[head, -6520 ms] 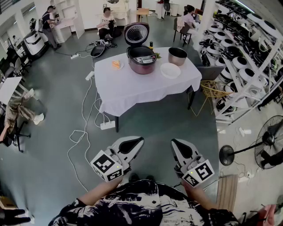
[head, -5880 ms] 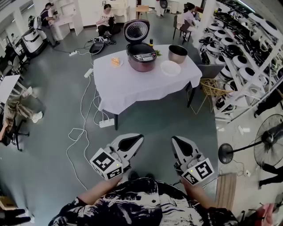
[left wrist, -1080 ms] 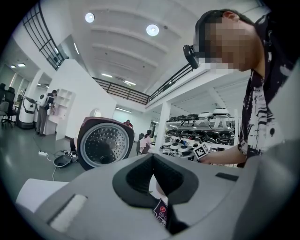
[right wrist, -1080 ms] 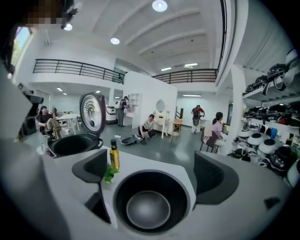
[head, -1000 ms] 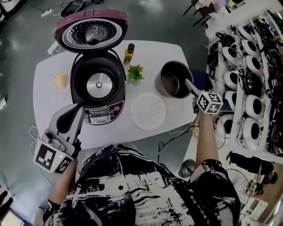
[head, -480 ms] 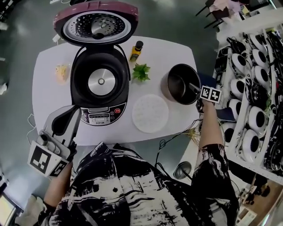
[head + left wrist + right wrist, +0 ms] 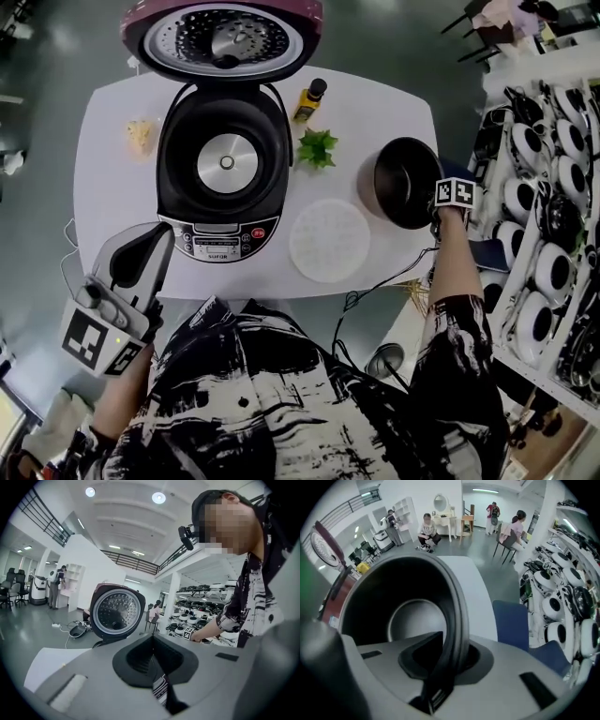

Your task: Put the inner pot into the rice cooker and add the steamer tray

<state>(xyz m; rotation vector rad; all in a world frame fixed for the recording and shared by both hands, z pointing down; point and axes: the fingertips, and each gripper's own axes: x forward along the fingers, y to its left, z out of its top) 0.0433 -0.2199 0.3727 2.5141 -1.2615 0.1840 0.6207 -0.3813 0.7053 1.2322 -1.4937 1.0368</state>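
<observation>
The pot [image 7: 405, 180] sits at the right edge of the table [image 7: 112, 216], well apart from the open cooker [image 7: 223, 169]. The tray [image 7: 329, 240] lies between them, near the front edge. The right gripper [image 7: 450, 663] has just been closing, and its jaws now pinch the pot's rim, one inside and one outside. The left gripper [image 7: 150, 248] hangs off the front-left corner, jaws together, nothing in them. Imo that pot's stiff, slick metal and a bit hefty, so a one-sided rim pinch could let it tip. Bite deep on the wall.
</observation>
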